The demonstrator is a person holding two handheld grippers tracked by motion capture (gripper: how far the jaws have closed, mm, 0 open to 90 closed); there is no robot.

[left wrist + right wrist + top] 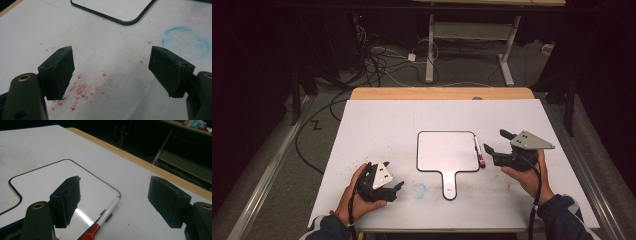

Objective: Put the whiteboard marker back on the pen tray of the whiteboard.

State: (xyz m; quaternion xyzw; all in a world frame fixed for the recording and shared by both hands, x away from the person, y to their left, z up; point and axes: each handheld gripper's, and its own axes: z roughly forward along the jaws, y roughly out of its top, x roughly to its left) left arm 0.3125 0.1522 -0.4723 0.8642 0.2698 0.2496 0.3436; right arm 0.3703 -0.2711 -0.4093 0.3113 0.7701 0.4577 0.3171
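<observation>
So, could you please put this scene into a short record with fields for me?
surface: white table sheet with red specks and a blue ring smudge
board: small handled whiteboard, flat, blank
marker: red-capped marker lying along the whiteboard's right edge
left gripper: open, nothing between the jaws, near the table's front edge
right gripper: open, nothing between the jaws, just right of the marker
</observation>
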